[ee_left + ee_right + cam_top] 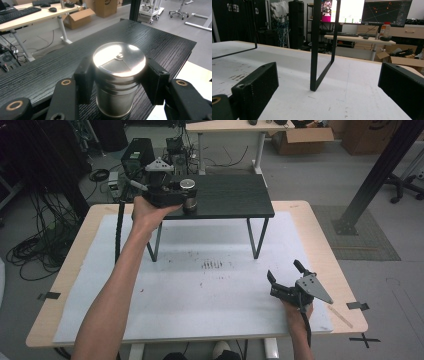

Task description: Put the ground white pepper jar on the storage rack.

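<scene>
Left gripper [117,87] clamped on the metal tin [118,77] near the shelf [160,40] edge, right gripper [290,282] spread wide and idle, could knock the tin off if bumped sideways.

Cardboard box [80,17], monitors [367,11], cables [30,250].

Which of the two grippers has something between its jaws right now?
The left gripper, up on the black shelf: its jaws press both sides of the metal canister. The right gripper sits low over the white mat, jaws spread with nothing between them.
</scene>
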A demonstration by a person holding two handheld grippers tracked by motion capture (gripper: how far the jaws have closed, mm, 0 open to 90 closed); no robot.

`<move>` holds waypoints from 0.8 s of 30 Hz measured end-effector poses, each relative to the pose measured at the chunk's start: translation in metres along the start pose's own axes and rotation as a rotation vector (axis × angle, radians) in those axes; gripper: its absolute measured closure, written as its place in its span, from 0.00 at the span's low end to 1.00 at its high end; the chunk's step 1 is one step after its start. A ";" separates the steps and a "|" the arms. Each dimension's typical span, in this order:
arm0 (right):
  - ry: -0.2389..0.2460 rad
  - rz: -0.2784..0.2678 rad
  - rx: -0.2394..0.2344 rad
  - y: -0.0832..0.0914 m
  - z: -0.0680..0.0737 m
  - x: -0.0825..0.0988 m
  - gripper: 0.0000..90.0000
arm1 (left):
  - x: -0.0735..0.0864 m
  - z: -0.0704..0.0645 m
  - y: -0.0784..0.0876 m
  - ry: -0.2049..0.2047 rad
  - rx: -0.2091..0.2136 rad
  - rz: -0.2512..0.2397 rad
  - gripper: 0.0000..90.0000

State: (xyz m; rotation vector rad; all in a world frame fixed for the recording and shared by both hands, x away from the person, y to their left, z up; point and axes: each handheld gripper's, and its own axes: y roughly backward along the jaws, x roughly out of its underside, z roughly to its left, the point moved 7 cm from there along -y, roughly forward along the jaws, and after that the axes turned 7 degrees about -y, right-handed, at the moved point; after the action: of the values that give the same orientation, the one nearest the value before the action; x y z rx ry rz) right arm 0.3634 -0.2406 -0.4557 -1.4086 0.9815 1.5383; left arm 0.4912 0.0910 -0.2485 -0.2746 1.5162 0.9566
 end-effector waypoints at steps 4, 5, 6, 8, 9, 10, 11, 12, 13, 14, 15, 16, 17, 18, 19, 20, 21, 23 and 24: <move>0.001 -0.001 0.000 0.000 0.000 0.000 0.03 | 0.000 0.001 0.000 0.002 0.000 -0.001 0.54; 0.001 -0.001 0.000 0.000 0.000 0.000 0.03 | 0.000 0.001 0.000 0.002 0.001 -0.001 0.54; 0.000 0.000 0.000 0.000 0.000 0.000 0.03 | 0.000 0.001 0.000 0.003 0.000 -0.002 0.54; 0.000 -0.001 0.000 0.000 0.000 0.000 0.03 | 0.001 0.001 0.000 0.001 0.000 -0.001 0.54; 0.001 -0.001 0.000 0.000 0.000 0.000 0.03 | 0.000 0.001 0.000 0.000 -0.001 -0.001 0.54; 0.001 -0.001 0.000 0.000 0.000 0.000 0.03 | 0.000 0.001 0.000 0.000 -0.002 -0.001 0.54; 0.000 0.000 0.000 0.000 0.000 0.000 0.03 | 0.001 0.001 0.000 0.000 -0.002 -0.001 0.54; 0.000 0.000 0.000 0.000 0.000 0.000 0.03 | 0.001 0.001 0.000 0.000 -0.002 -0.002 0.54; 0.000 0.000 0.000 0.000 0.000 0.000 0.03 | 0.001 0.001 0.000 0.000 -0.002 -0.002 0.54; 0.001 -0.001 0.000 0.000 0.000 0.000 0.03 | 0.001 0.001 0.000 -0.001 -0.002 -0.001 0.54; 0.000 0.000 0.000 0.000 0.000 0.000 0.03 | 0.000 0.001 0.000 -0.001 -0.002 -0.001 0.54; 0.000 0.000 0.000 0.000 0.000 0.000 0.03 | 0.000 0.001 0.000 -0.002 -0.003 -0.001 0.54; 0.000 0.000 0.000 0.000 0.000 0.000 0.03 | 0.000 0.001 -0.001 -0.003 -0.003 -0.002 0.54; 0.001 -0.001 0.000 0.000 0.000 0.000 0.03 | 0.000 0.001 0.000 -0.001 -0.003 -0.002 0.54; 0.001 -0.001 0.000 0.000 0.000 0.000 0.03 | 0.000 0.000 -0.001 0.000 -0.004 -0.003 0.54; 0.001 0.000 0.000 0.000 0.000 0.000 0.03 | 0.000 0.000 -0.001 -0.002 -0.006 -0.003 0.54; 0.000 0.000 0.000 0.000 0.000 0.000 0.03 | 0.000 0.000 -0.001 -0.002 -0.006 -0.004 0.54; 0.000 0.000 0.000 0.000 0.000 0.000 0.03 | 0.000 0.000 -0.001 -0.001 -0.006 -0.003 0.54; 0.001 0.000 0.000 0.000 0.000 0.000 0.03 | 0.000 0.001 -0.001 0.004 -0.004 -0.004 0.54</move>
State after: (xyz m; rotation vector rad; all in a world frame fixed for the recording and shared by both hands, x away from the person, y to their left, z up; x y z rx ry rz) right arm 0.3637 -0.2407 -0.4556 -1.4096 0.9825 1.5376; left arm 0.4920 0.0912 -0.2490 -0.2825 1.5171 0.9567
